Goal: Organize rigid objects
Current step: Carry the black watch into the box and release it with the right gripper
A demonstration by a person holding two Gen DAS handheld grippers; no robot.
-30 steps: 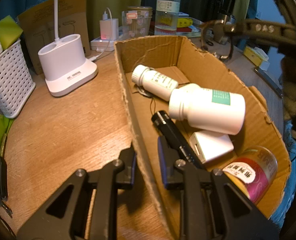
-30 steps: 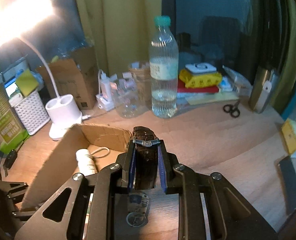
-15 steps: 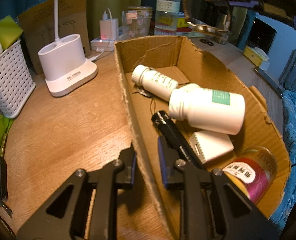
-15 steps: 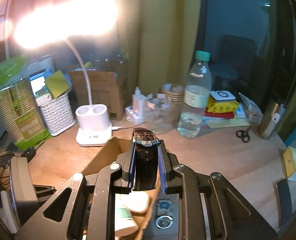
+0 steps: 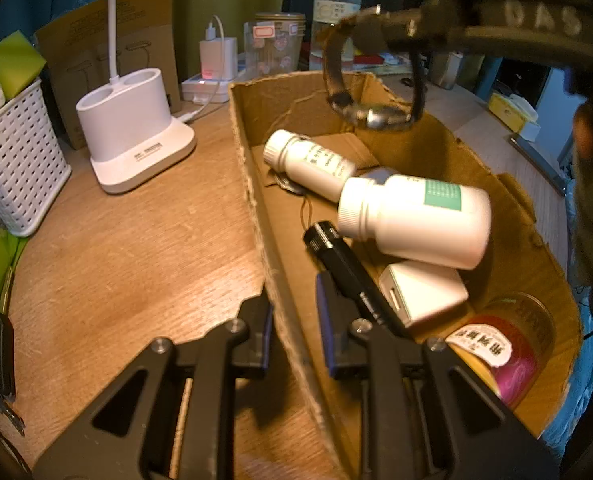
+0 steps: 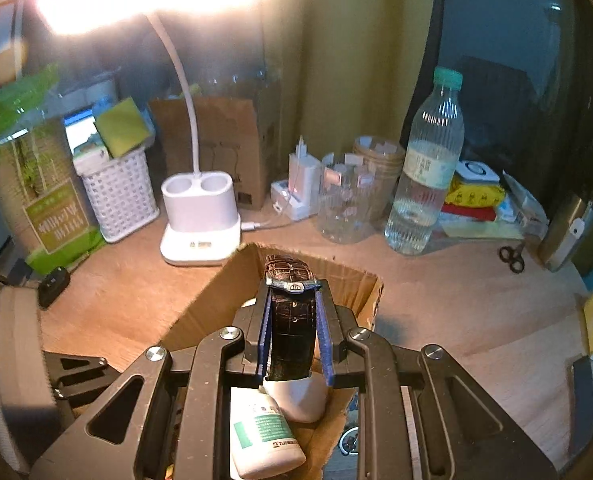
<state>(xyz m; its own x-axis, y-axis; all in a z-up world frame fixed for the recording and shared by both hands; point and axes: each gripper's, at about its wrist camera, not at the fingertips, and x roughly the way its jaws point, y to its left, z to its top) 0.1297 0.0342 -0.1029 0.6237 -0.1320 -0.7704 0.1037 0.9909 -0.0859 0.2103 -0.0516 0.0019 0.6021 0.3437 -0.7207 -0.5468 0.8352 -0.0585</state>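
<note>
My right tongs (image 6: 292, 336) pinch a dark leather wristwatch (image 6: 290, 320) by its strap, hanging over the open cardboard box (image 5: 248, 152). My left tongs (image 5: 294, 332) are pressed onto the box's near wall at 6 o'clock, one pad inside and one outside, steadying it on the worktop (image 5: 144, 248).

To do this well, I judge I should lower the watch toward the bare cardboard at the box's 12 o'clock end, clear of the two white bottles, then spread the tongs only once it is low.

The left view shows the box's contents: small bottle (image 5: 308, 160), large bottle (image 5: 416, 220), black flashlight (image 5: 344, 264), white charger (image 5: 424, 292), a red-labelled can (image 5: 504, 356). The right view hides most of these, but shows the grip on the strap.
</note>
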